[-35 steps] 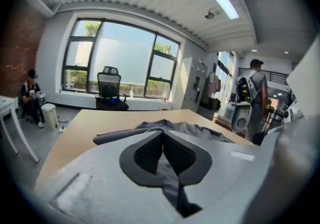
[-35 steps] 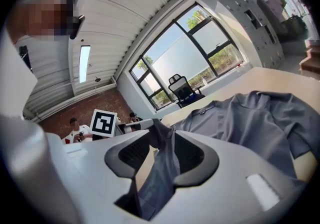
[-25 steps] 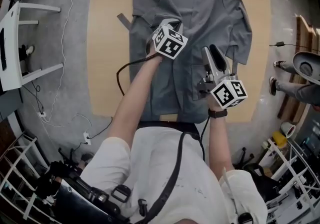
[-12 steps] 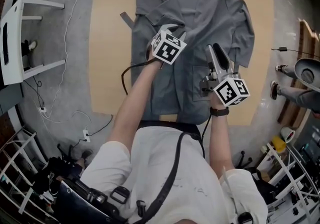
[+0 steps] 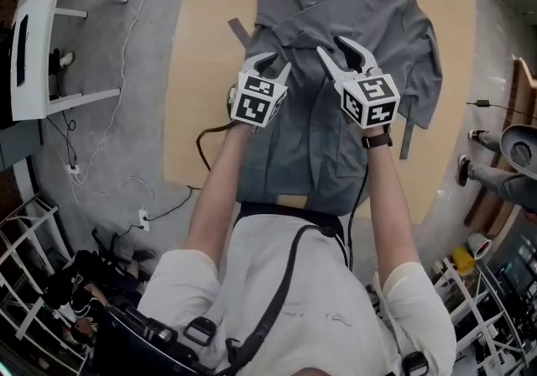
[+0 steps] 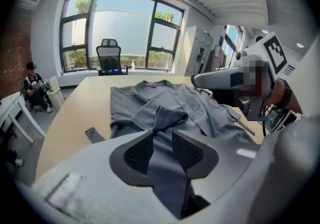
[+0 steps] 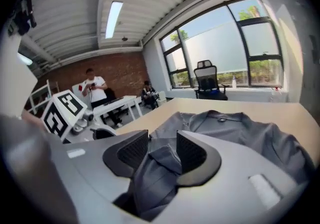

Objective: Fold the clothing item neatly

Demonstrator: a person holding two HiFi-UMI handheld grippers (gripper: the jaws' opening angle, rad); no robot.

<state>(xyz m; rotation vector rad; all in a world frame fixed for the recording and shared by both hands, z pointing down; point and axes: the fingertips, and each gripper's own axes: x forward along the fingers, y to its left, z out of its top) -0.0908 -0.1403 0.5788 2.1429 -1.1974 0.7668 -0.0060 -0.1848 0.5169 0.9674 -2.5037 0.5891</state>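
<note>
Shirt of grey cloth lies spread flat on the pale wooden table, with its collar at the far edge and its hem at the near edge, by the person's waist. One sleeve is folded in across the chest. A loose strap sticks out on the left side. The left gripper and right gripper hover side by side above the middle of the shirt. Both sets of jaws have just been opening and stand apart, gripping nothing. Grey cloth shows through each gap. At the right gripper a fold may reach in between the pads, though it looks unpinched.
</note>
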